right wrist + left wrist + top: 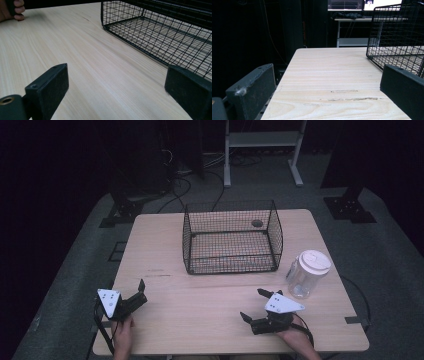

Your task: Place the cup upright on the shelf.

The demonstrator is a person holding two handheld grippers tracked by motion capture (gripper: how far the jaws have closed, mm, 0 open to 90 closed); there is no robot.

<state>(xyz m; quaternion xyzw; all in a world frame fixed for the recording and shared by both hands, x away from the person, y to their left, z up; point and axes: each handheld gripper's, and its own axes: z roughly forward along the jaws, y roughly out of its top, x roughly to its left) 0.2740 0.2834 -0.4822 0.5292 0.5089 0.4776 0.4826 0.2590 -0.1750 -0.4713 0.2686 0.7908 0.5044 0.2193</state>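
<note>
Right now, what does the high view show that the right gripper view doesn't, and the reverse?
High view alone: the clear jar with its white lid, near the right tongs. Right gripper view alone: a close look along its own open jaws and fingers gripping a dark handle. Shared: the black wire basket and the wooden table.

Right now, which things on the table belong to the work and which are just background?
Likely in play:
- clear jar with white lid, nearest the right gripper
- wire basket, empty
- left gripper; both grippers are open, holding nothing

Just around:
- table
- white shelf frame behind
- floor cables
</note>
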